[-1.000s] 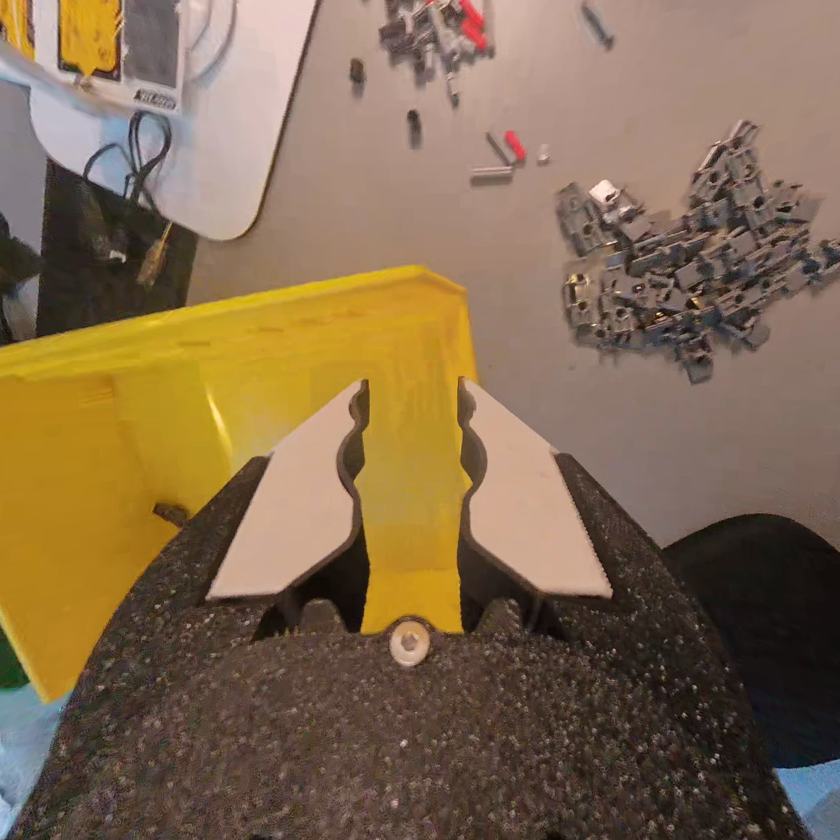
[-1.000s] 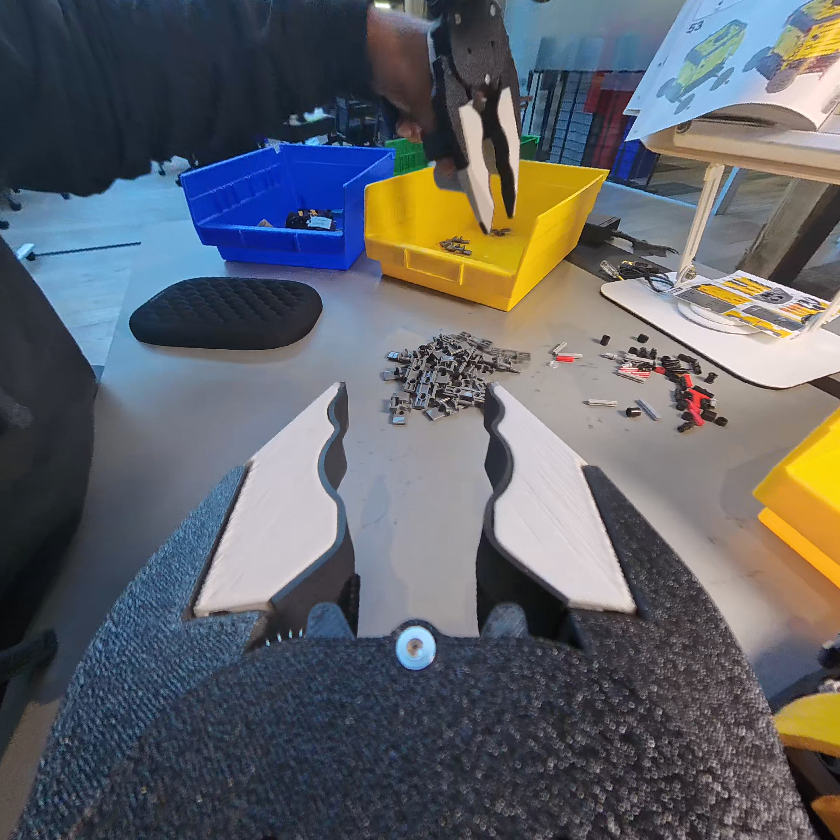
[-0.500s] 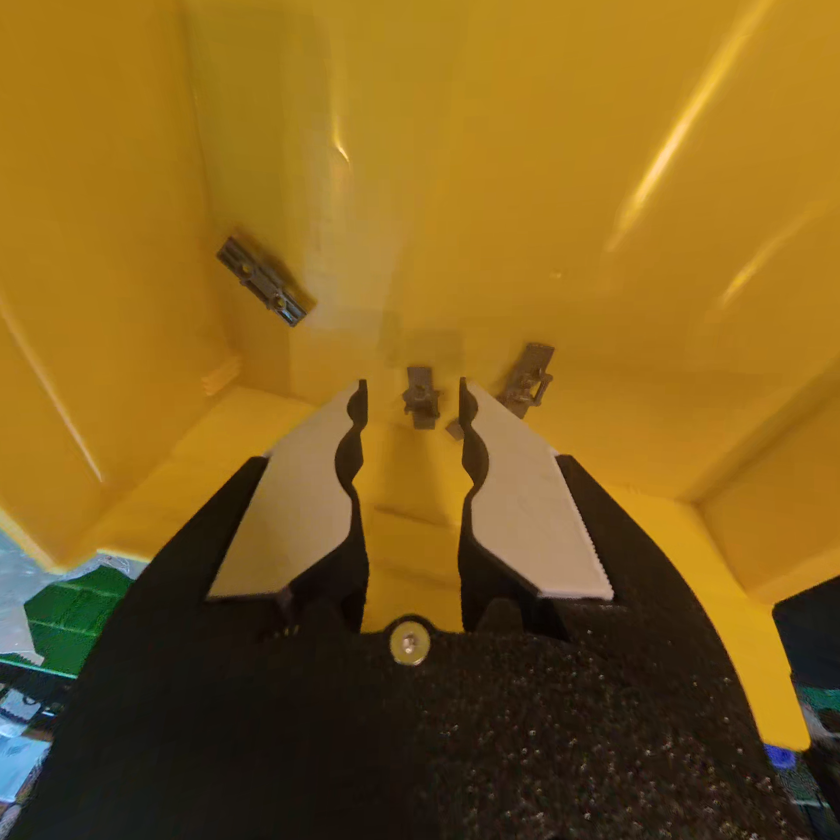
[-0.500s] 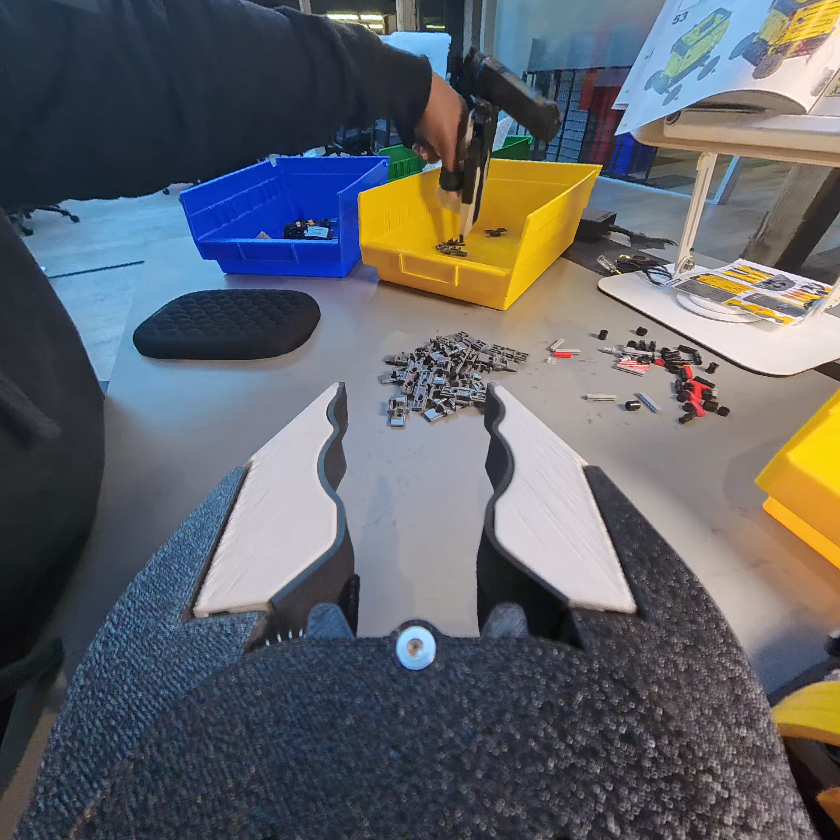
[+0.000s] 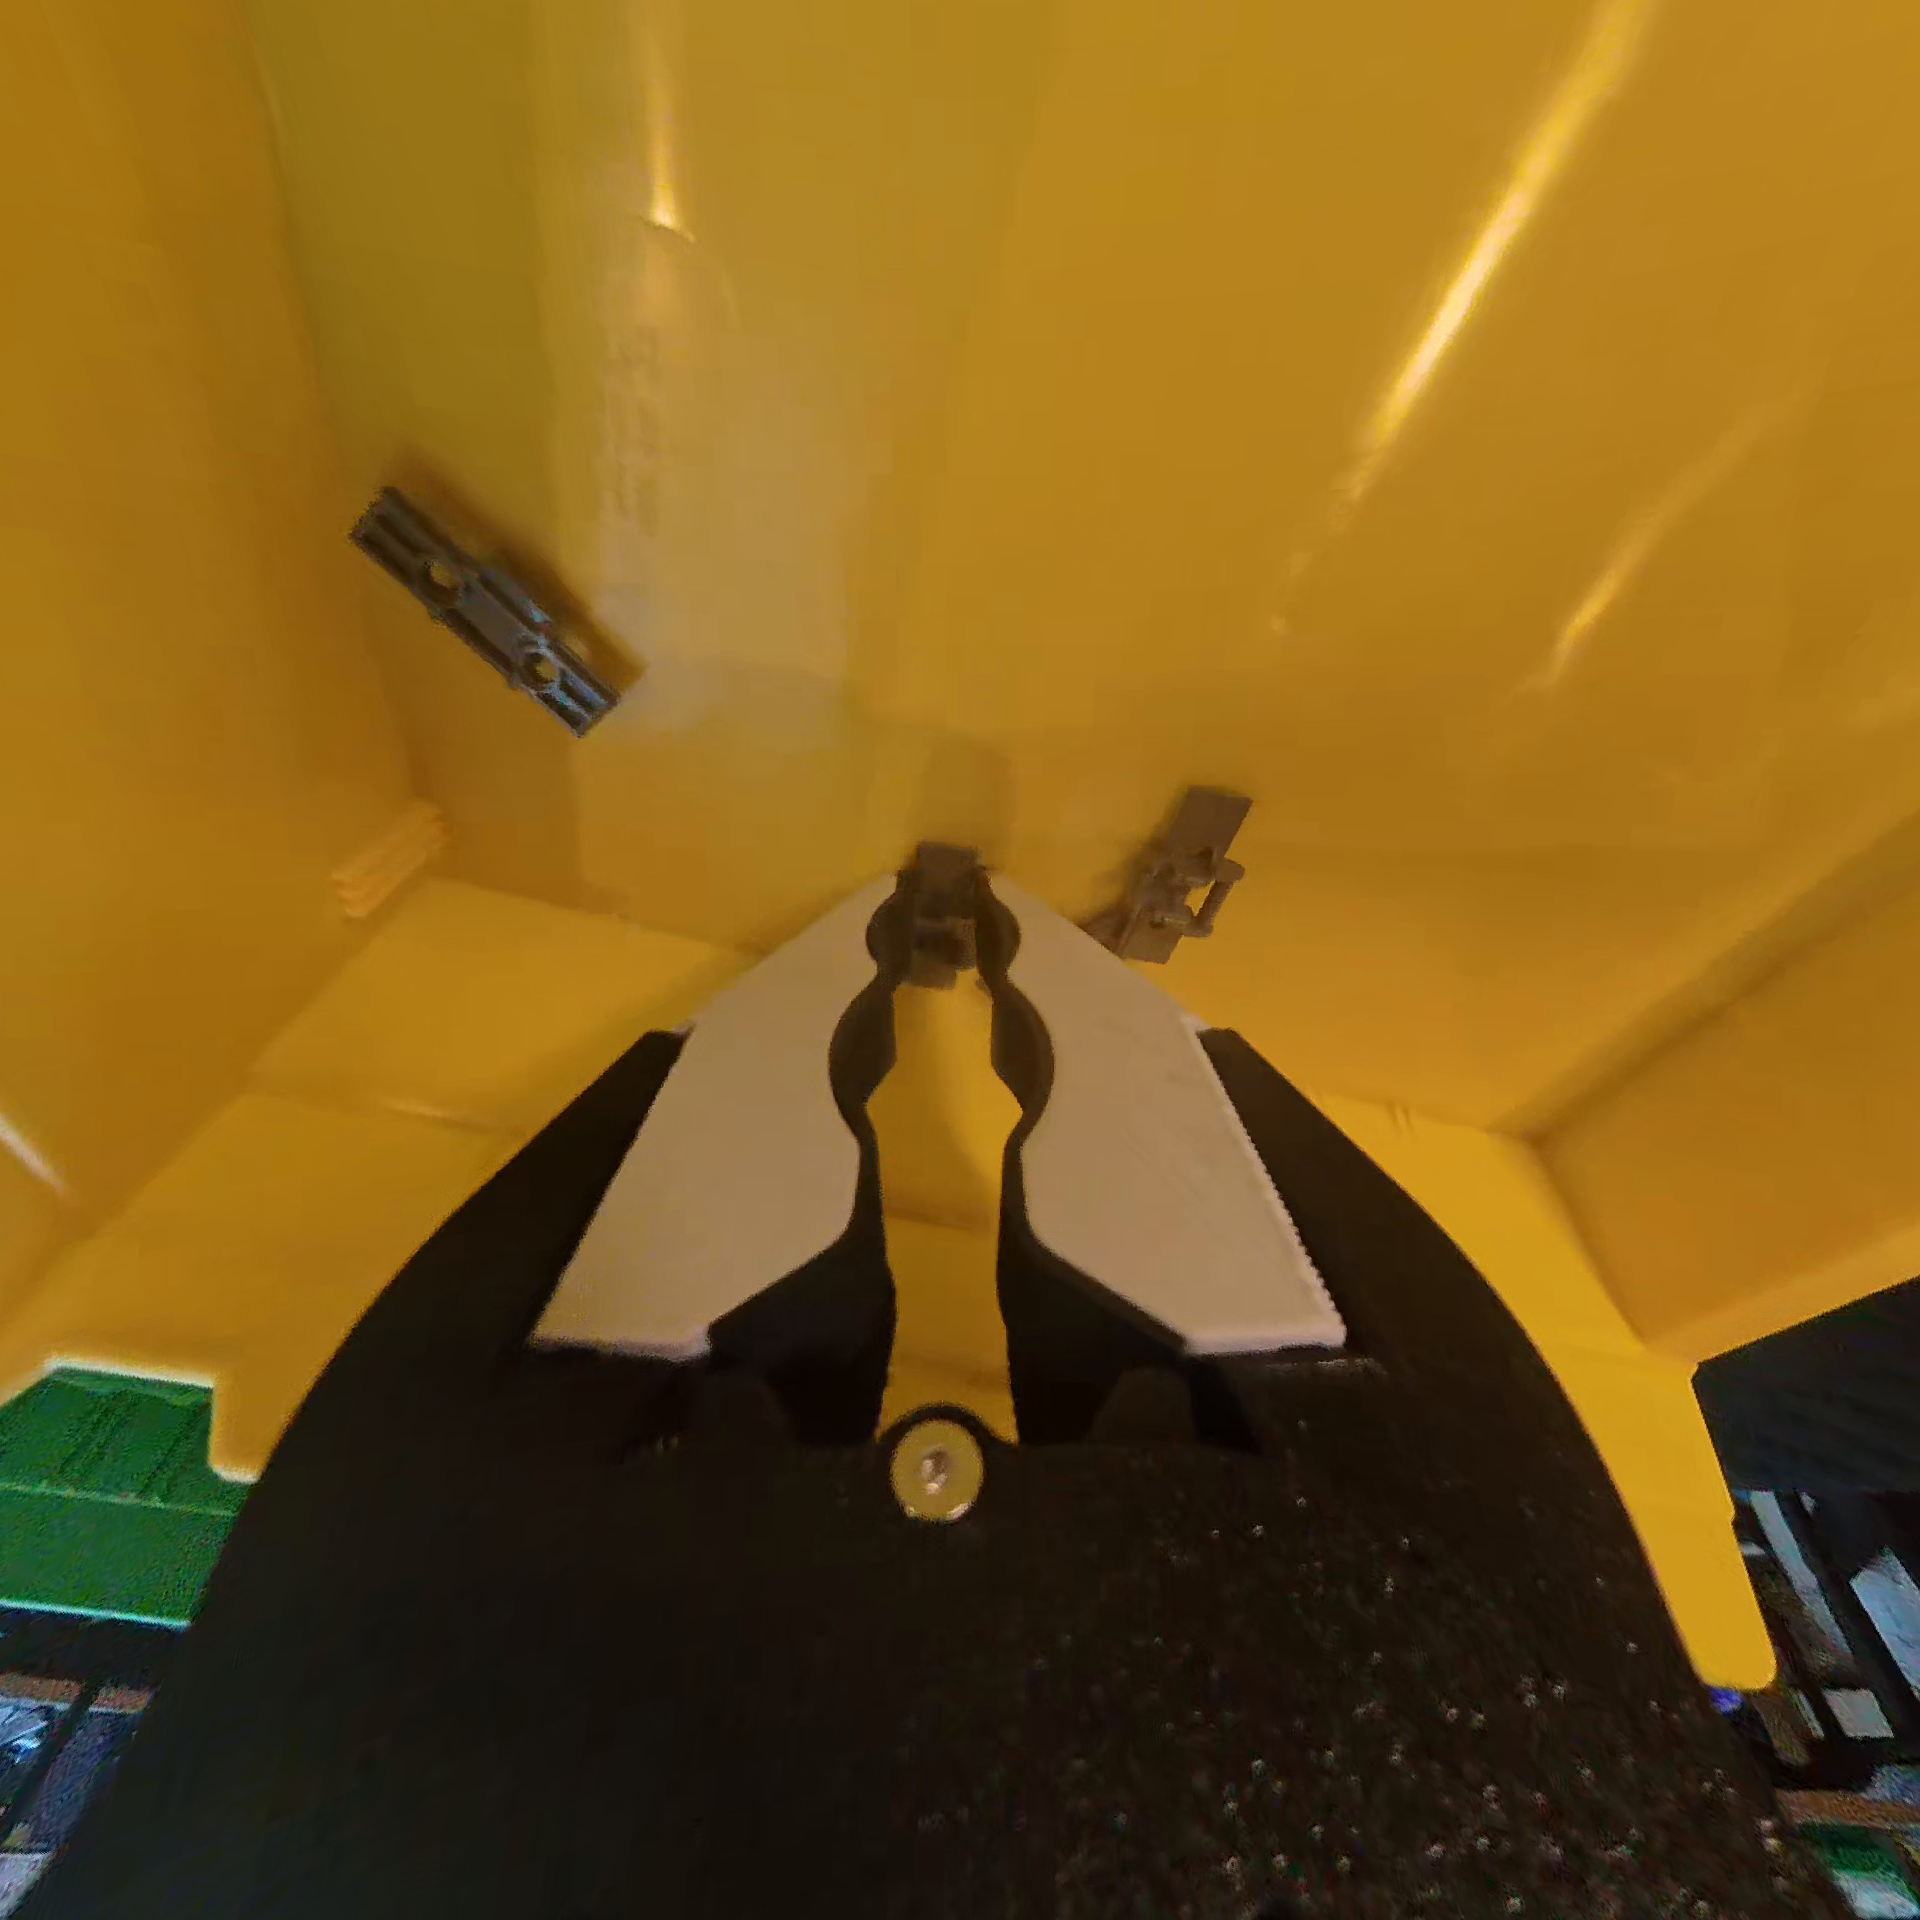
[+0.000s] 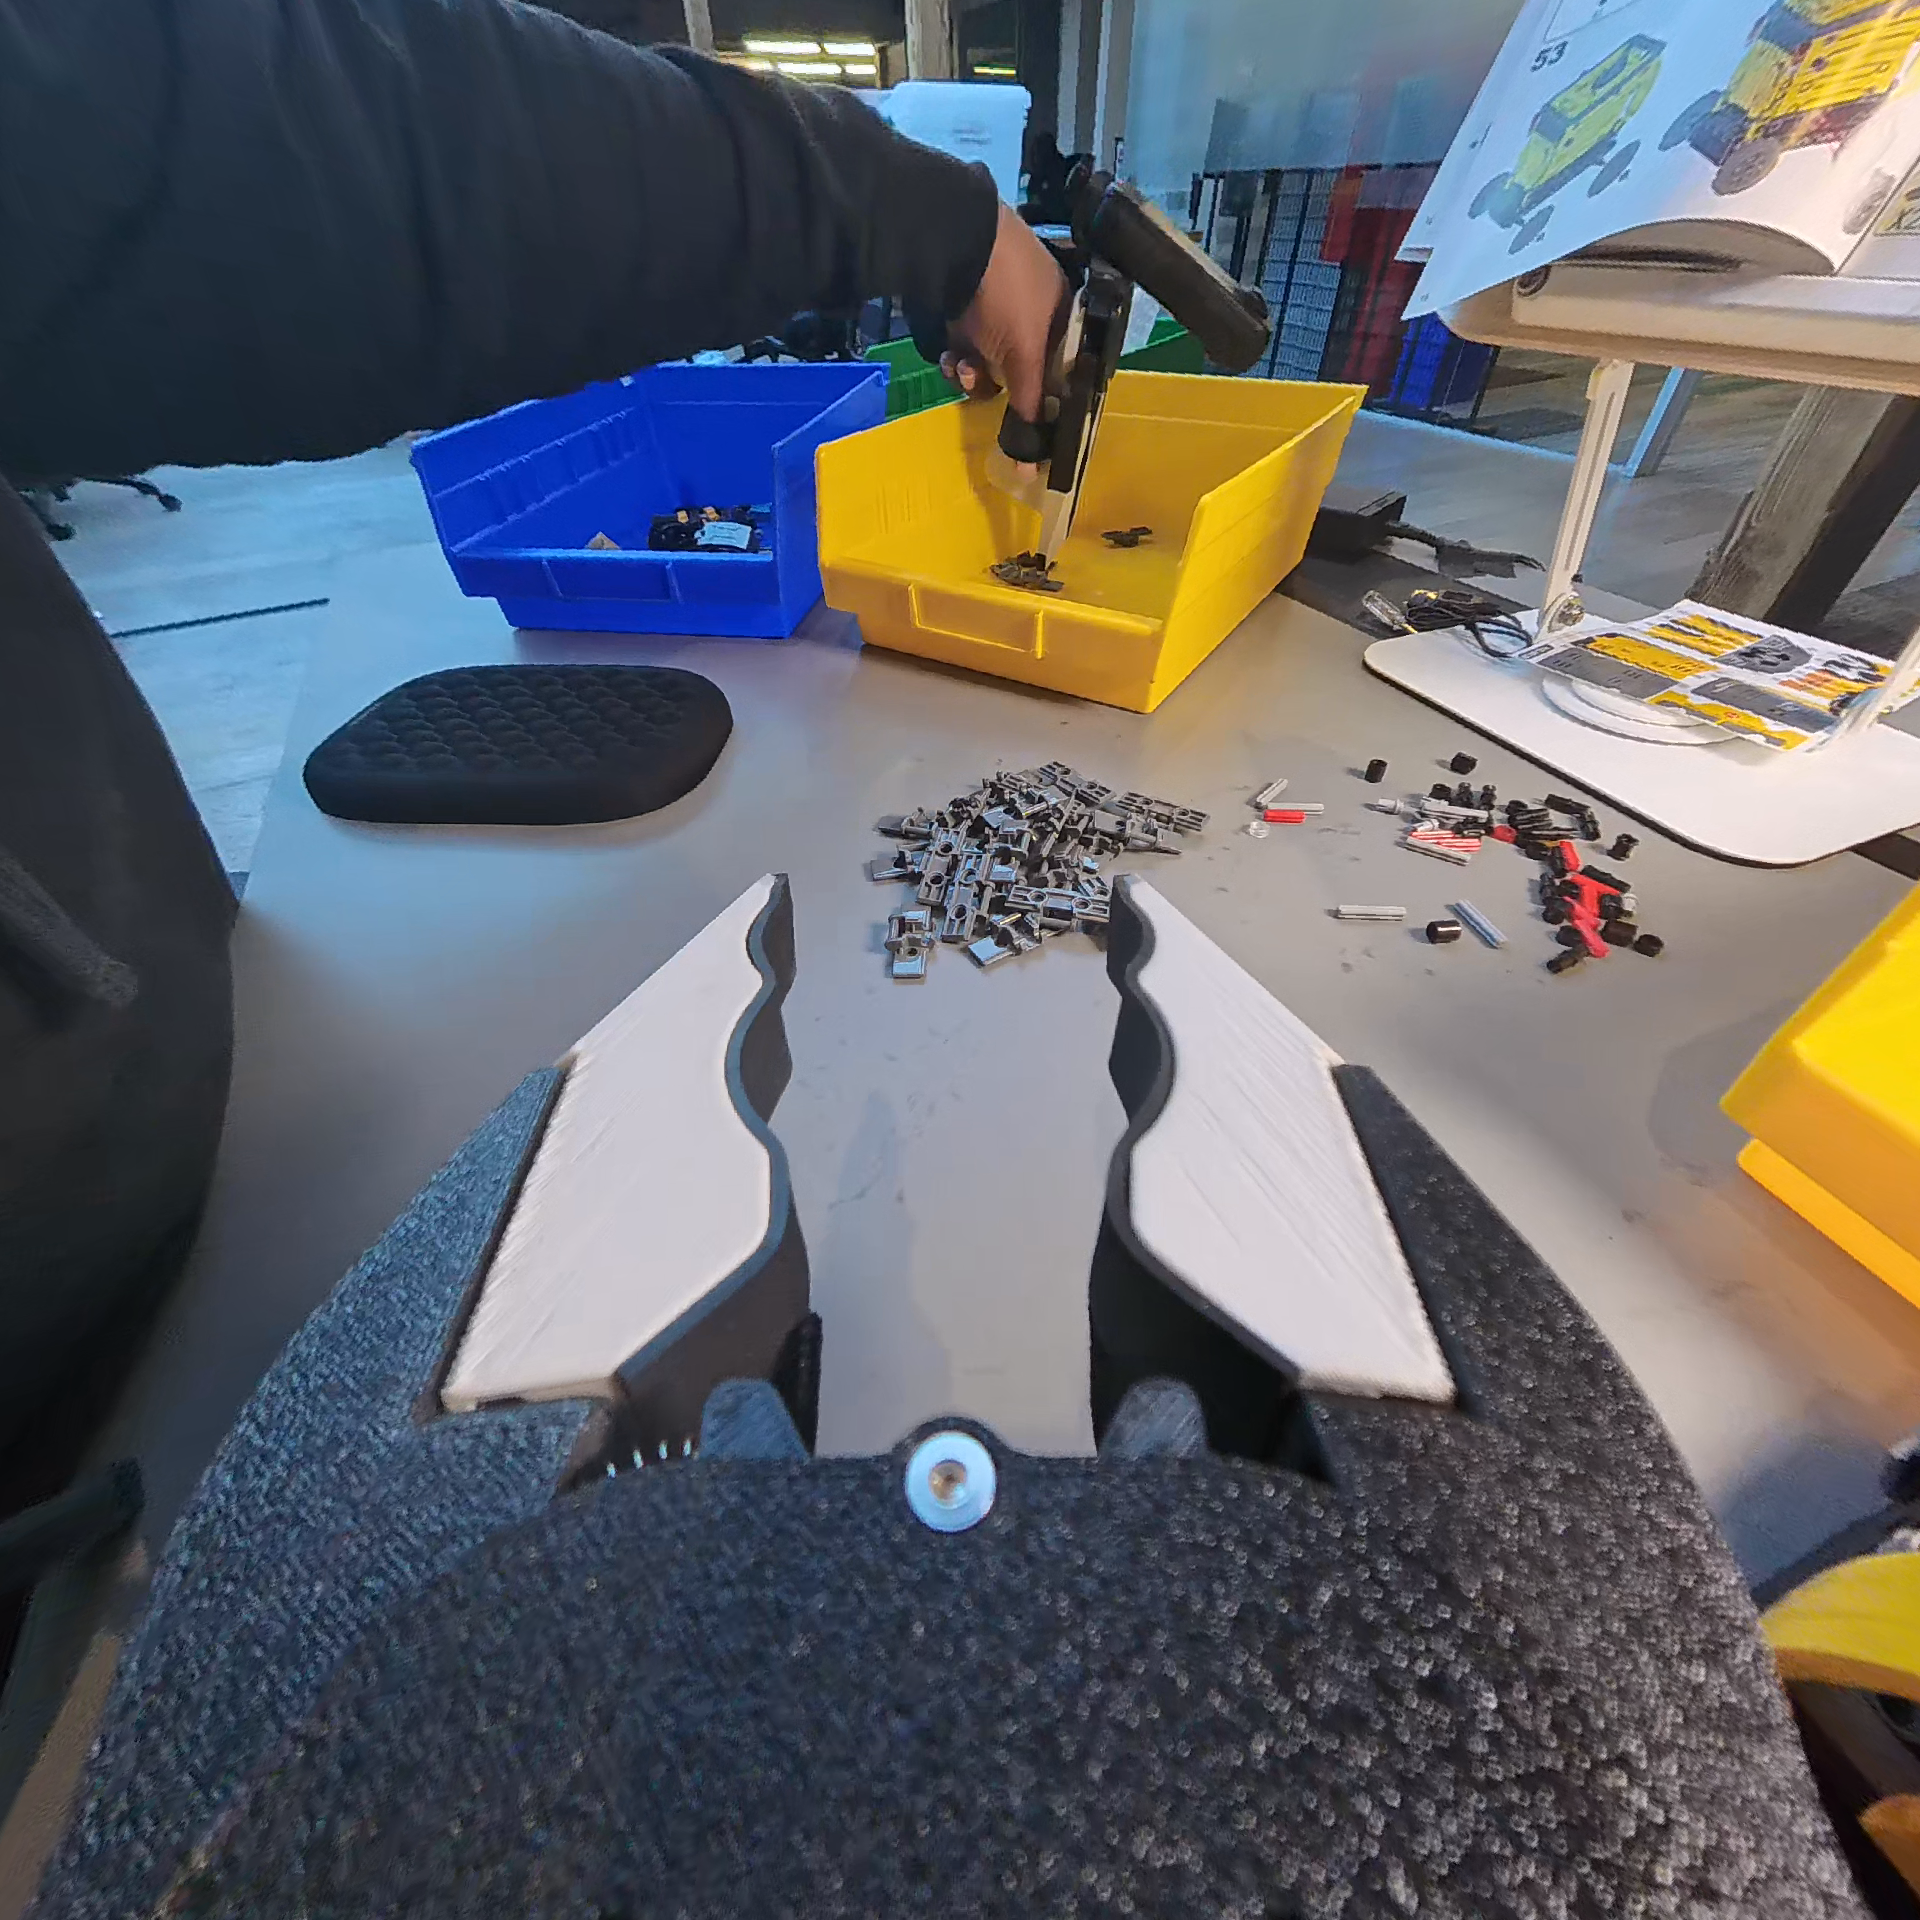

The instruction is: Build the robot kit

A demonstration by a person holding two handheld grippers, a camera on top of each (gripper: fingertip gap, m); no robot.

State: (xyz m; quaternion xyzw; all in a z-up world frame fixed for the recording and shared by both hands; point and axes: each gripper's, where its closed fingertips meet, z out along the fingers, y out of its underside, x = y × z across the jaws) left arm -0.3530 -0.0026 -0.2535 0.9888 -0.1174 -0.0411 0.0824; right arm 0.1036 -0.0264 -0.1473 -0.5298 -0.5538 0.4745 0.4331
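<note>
My left gripper (image 5: 943,902) is down inside the yellow bin (image 5: 1143,416), its fingertips shut on a small grey brick piece (image 5: 940,914) on the bin floor. Another grey piece (image 5: 1179,878) lies just to its right, and a flat grey plate (image 5: 494,613) lies to the left. In the right wrist view the left gripper (image 6: 1060,540) reaches into the yellow bin (image 6: 1039,644). My right gripper (image 6: 948,894) is open and empty above the grey table (image 6: 935,1091), just in front of a pile of grey pieces (image 6: 1023,862).
A blue bin (image 6: 623,520) stands left of the yellow one. A black pad (image 6: 520,743) lies front left. Black, red and grey small parts (image 6: 1517,862) are scattered to the right. A white stand (image 6: 1662,769) with an instruction booklet (image 6: 1714,104) is at the right, and another yellow bin (image 6: 1839,1122) at the right edge.
My left gripper swung from above the bin's edge down into the yellow bin and closed on the small grey piece. My right gripper stayed open in place.
</note>
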